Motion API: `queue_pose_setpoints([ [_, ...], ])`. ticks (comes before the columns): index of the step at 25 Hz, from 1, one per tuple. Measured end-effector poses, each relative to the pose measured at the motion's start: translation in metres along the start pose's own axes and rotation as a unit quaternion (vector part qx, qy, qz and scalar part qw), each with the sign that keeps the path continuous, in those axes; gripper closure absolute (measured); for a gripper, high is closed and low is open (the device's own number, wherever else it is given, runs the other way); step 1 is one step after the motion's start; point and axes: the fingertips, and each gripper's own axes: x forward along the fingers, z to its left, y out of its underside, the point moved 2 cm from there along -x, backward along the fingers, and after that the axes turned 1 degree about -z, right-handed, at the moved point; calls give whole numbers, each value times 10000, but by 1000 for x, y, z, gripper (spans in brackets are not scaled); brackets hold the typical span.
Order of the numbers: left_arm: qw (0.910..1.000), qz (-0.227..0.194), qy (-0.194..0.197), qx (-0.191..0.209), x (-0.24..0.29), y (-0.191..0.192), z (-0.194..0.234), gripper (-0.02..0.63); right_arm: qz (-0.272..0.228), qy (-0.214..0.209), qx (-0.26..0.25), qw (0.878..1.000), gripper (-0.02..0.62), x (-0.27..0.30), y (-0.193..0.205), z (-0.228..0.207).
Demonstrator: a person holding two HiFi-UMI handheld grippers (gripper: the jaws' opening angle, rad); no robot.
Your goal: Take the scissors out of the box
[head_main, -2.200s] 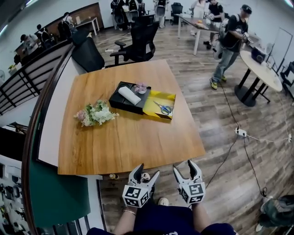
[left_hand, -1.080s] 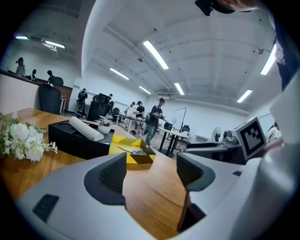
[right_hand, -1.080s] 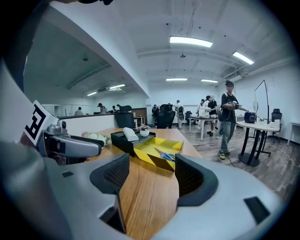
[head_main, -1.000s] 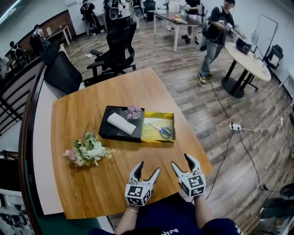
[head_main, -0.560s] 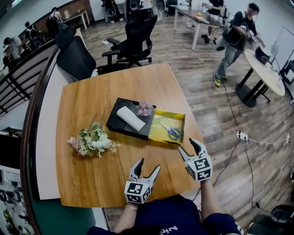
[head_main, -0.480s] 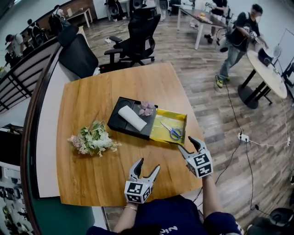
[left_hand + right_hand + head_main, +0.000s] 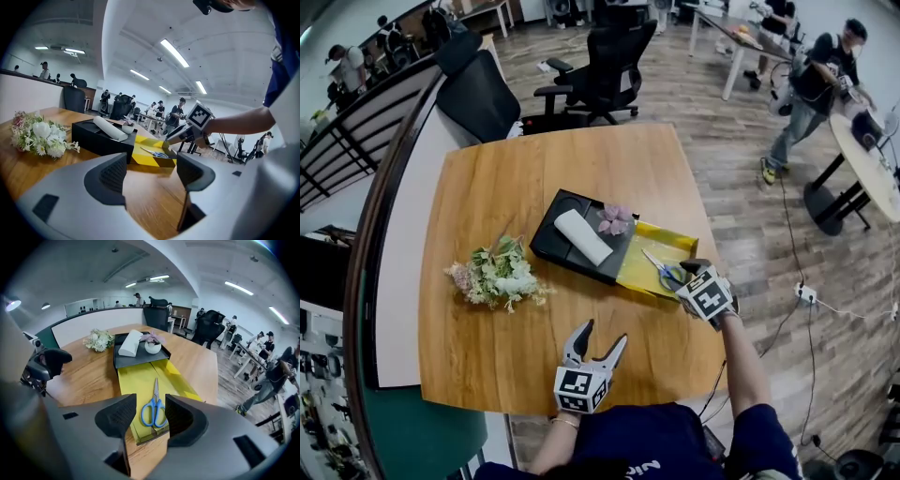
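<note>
Where the wood-plank floor (image 7: 712,159) of an open office runs up to a curved white ledge, a square wooden tabletop (image 7: 487,328) stands with a black office chair (image 7: 605,47) at its far side. Off to the right, a person (image 7: 814,98) in dark clothes walks past a round table (image 7: 862,164). A power strip (image 7: 806,293) lies on the floor with its cable. Long ceiling lights run overhead in both gripper views.

On the tabletop a bunch of flowers (image 7: 499,274), pale and green, lies by itself to the left. Near it, a black tray (image 7: 551,246) holds a white roll (image 7: 583,236) lying on its side and a small pot (image 7: 616,221) with pinkish leaves. Set right against the tray's right end is a yellow box (image 7: 639,267), open at the top, near the tabletop's right edge. The scissors (image 7: 155,397), blue-handled, lie flat on the box's floor with their blades pointing toward the tray.

The right hand-held gripper (image 7: 151,414) hangs tilted down over the near end of the box. Its jaws are closing, and the blue handles show in the gap between them, but the pads are not pressing on them. The left hand-held gripper (image 7: 602,335) hovers over the near part of the tabletop, jaws apart with nothing between them.
</note>
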Motion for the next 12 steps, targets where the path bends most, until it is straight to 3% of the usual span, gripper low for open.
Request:
queue_pose_setpoints([
  [4,10000,9,-81,-13,1,0,4,272,753,-465,-373,9954,398,25,3,-3],
  [7,9998,18,-172,-46,1,0,11,272,1110,-695,-350,9908,414,41,6,-5],
  [12,9993,7,-347,-111,-1,-1,22,272,1794,-730,-322,9805,405,64,15,-11],
])
